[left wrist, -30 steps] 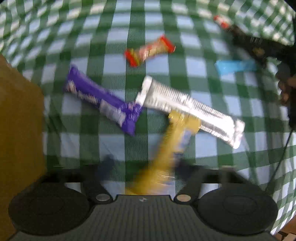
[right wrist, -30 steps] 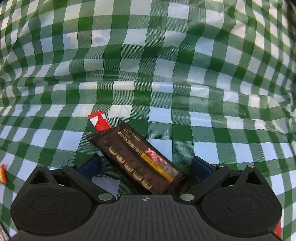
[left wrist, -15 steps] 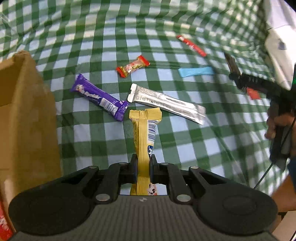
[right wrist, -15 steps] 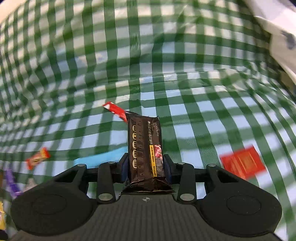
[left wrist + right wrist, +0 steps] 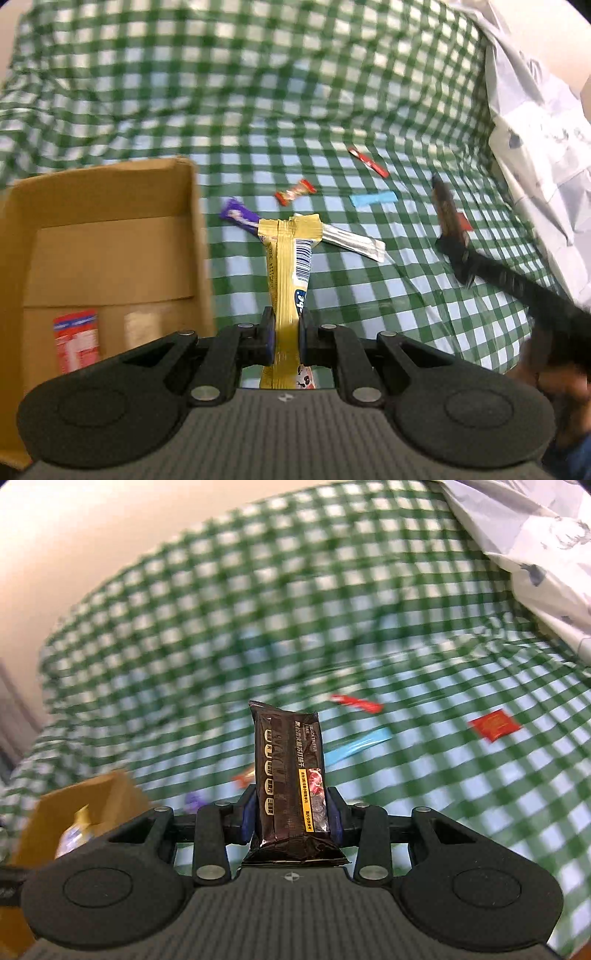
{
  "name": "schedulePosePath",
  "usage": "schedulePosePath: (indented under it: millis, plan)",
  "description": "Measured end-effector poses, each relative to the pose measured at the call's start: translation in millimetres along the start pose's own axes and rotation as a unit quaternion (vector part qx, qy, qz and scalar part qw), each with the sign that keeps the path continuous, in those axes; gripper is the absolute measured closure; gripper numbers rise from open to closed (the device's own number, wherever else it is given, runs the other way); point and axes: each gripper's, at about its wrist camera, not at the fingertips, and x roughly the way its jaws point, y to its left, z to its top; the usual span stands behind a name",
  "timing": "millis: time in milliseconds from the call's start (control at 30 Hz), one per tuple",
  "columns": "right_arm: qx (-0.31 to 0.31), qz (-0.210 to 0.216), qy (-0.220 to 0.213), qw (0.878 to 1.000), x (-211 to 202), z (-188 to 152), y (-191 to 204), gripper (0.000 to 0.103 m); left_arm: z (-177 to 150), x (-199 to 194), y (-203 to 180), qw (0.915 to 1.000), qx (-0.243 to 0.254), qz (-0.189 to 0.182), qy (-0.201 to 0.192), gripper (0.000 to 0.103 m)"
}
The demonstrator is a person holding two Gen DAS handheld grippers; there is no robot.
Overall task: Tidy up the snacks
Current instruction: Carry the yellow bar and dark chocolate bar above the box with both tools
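In the left wrist view, the left gripper (image 5: 287, 341) has its fingers pressed tight on a yellow snack bar (image 5: 289, 273), which stands upright between them with its crimped top end up and a barcode facing the camera. To the left sits an open cardboard box (image 5: 110, 236); a red-and-white packet (image 5: 75, 339) lies on its floor near the front. On the green checkered cloth (image 5: 258, 110) beyond the bar lie a purple bar (image 5: 238, 216) and a silver wrapper (image 5: 354, 243), both partly hidden behind the yellow bar's top. Farther back are a red-and-yellow candy (image 5: 295, 191), a thin red stick (image 5: 368, 162) and a light blue packet (image 5: 373, 198). At the right, the right gripper (image 5: 452, 245) comes in from the lower right, carrying a dark brown bar (image 5: 443, 206) held on edge, with a small red packet (image 5: 464, 222) showing just behind it. A crumpled white sheet (image 5: 535, 129) lies at the right edge.

In the right wrist view, the right gripper (image 5: 291, 821) pinches the dark brown bar (image 5: 290, 771) by its lower half; the bar stands upright with its printed face to the camera. The cloth (image 5: 221, 609) behind is blurred. On it show the red stick (image 5: 356, 703), a flat red packet (image 5: 495, 725) and the blue packet (image 5: 360, 746), the last partly behind the bar. At lower left the cardboard box (image 5: 110, 794) appears, with the yellow bar (image 5: 75, 832) in front of it.
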Motion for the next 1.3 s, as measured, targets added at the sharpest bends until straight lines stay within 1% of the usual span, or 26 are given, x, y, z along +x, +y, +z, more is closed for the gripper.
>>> schedulePosePath:
  millis: [133, 267, 433, 567, 767, 1033, 1300]
  plan:
    - [-0.013, 0.045, 0.018, 0.999, -37.2, -26.9, 60.9, 0.063, -21.5, -43.3, 28.7, 0.9994, -0.014, 0.021, -0.024, 0.09]
    - [-0.032, 0.081, 0.038, 0.995, -60.1, -52.0, 117.4, 0.063, -42.2, -75.7, 64.6, 0.998, -0.038, 0.036, -0.037, 0.09]
    - [-0.056, 0.102, 0.059, 0.991, -73.8, -71.7, 170.4, 0.063, -67.9, -113.7, 108.0, 0.9949, -0.064, 0.053, -0.056, 0.09]
    - [-0.08, 0.11, 0.064, 0.989, -87.3, -81.6, 201.4, 0.063, -84.4, -135.3, 130.2, 0.9922, -0.077, 0.063, -0.075, 0.09]
    - [-0.11, 0.109, 0.062, 0.986, -103.9, -92.2, 231.5, 0.063, -100.5, -156.2, 153.4, 0.9892, -0.099, 0.056, -0.093, 0.09]
    - [-0.121, 0.095, 0.063, 0.986, -113.0, -100.4, 244.7, 0.063, -106.6, -166.9, 163.4, 0.9865, -0.109, 0.052, -0.11, 0.09]
    - [-0.129, 0.092, 0.067, 0.985, -110.0, -103.6, 249.8, 0.063, -104.8, -166.4, 169.7, 0.9858, -0.114, 0.052, -0.111, 0.09]
